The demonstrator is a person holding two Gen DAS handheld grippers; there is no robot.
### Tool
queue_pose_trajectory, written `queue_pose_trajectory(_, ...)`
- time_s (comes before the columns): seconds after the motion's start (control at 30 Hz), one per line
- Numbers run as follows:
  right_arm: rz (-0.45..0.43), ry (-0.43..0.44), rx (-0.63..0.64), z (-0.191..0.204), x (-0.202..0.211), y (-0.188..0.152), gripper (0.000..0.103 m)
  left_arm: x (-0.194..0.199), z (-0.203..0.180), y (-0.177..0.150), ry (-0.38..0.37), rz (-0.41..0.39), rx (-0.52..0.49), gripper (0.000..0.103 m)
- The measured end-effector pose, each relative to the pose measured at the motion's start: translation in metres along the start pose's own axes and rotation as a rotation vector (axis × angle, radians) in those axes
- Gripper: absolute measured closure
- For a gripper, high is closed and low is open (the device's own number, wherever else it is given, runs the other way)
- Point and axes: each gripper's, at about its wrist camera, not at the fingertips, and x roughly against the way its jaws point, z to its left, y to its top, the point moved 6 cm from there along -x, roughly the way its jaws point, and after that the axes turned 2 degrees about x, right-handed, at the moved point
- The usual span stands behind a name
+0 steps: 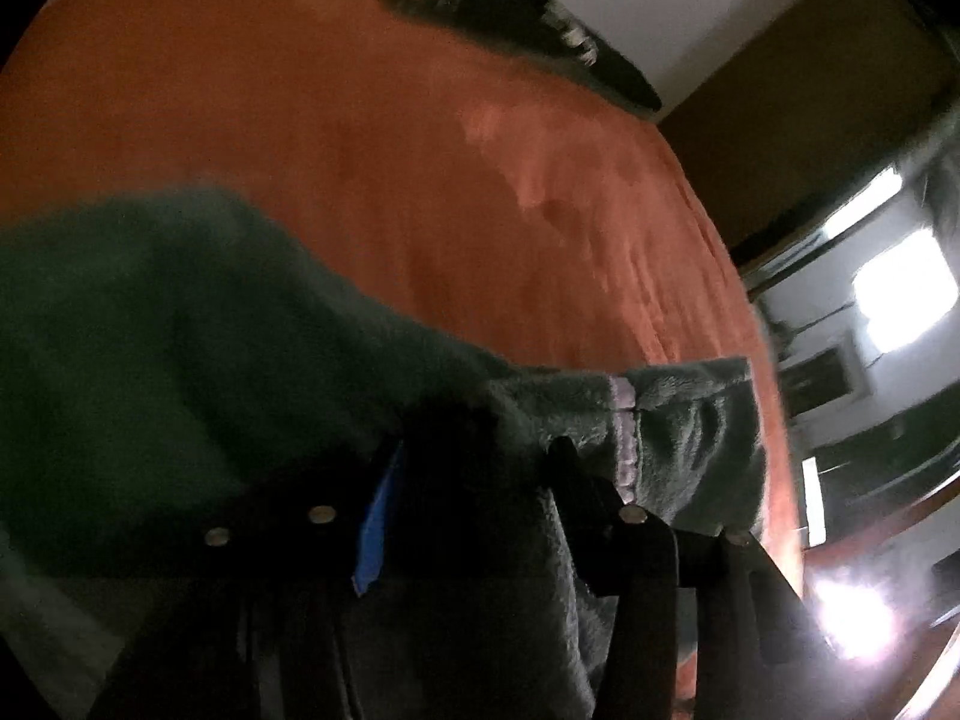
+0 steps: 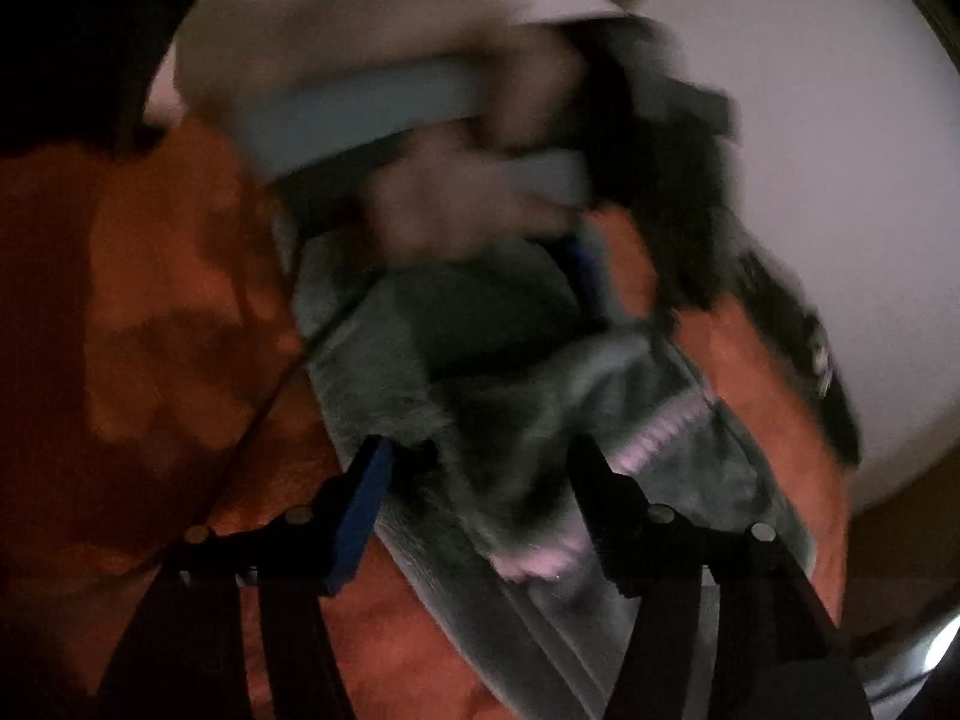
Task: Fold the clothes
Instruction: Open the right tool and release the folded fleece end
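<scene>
My left wrist camera looks forward along my left gripper (image 1: 474,450), very close over the green fleece garment (image 1: 180,348), facing across the orange bedspread (image 1: 360,138) toward its far edge and the wall. My right wrist camera looks along my right gripper (image 2: 480,450), just as near. Both views share the garment and the bedspread.

L gripper (image 1: 480,450) and R gripper (image 2: 480,456), both fingers apart round fabric (grip unclear, blurred).
</scene>
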Motion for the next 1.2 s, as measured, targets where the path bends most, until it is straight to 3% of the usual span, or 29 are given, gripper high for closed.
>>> queue_pose_trajectory(0.07, -0.063, -0.010, -0.122, -0.025, 0.027, 0.007, 0.043, 0.015, -0.005, 0.003, 0.068, -0.046, -0.044, 0.050)
queue_pose_trajectory(0.13, -0.095, -0.089, -0.226, -0.067, 0.047, -0.003, 0.043, 0.028, -0.011, 0.002, 0.105, -0.077, -0.066, 0.050)
queue_pose_trajectory(0.3, -0.009, -0.270, -0.374, -0.125, 0.047, -0.046, 0.043, 0.035, -0.039, -0.030, 0.096, -0.069, -0.118, 0.047)
queue_pose_trajectory(0.37, 0.046, -0.243, -0.444, -0.144, 0.020, -0.068, 0.043, 0.031, -0.049, -0.054, 0.160, -0.064, -0.168, 0.047)
queue_pose_trajectory(0.43, 0.160, -0.189, -0.525, -0.140, -0.008, -0.102, 0.046, 0.025, -0.055, -0.076, 0.229, -0.066, -0.218, 0.047)
queue_pose_trajectory(0.47, 0.226, -0.162, -0.565, -0.140, -0.021, -0.119, 0.048, 0.020, -0.057, -0.085, 0.227, -0.051, -0.234, 0.047)
queue_pose_trajectory(0.53, 0.212, -0.137, -0.616, -0.148, -0.017, -0.122, 0.050, 0.007, -0.050, -0.099, 0.263, -0.008, -0.241, 0.047)
queue_pose_trajectory(0.63, 0.163, -0.105, -0.688, -0.163, -0.004, -0.121, 0.051, 0.006, -0.034, -0.104, 0.261, -0.007, -0.197, 0.043)
queue_pose_trajectory(0.73, 0.105, -0.145, -0.678, -0.171, 0.000, -0.119, 0.050, 0.019, -0.025, -0.098, 0.209, -0.029, -0.125, 0.043)
queue_pose_trajectory(0.77, 0.141, -0.145, -0.672, -0.171, -0.005, -0.124, 0.049, 0.022, -0.024, -0.097, 0.193, -0.031, -0.113, 0.043)
queue_pose_trajectory(0.83, 0.292, -0.084, -0.674, -0.158, -0.032, -0.140, 0.049, 0.042, -0.016, -0.098, 0.188, -0.059, -0.089, 0.043)
queue_pose_trajectory(0.93, 0.228, -0.031, -0.744, -0.169, -0.021, -0.137, 0.049, 0.081, 0.005, -0.101, 0.205, -0.123, -0.043, 0.043)
queue_pose_trajectory(1.03, 0.114, -0.037, -0.746, -0.185, 0.003, -0.118, 0.049, 0.142, 0.063, -0.108, 0.241, -0.242, 0.160, 0.042)
queue_pose_trajectory(1.2, 0.038, -0.006, -0.660, -0.181, 0.013, -0.086, 0.049, 0.183, 0.188, -0.130, 0.202, -0.325, 0.511, 0.034)
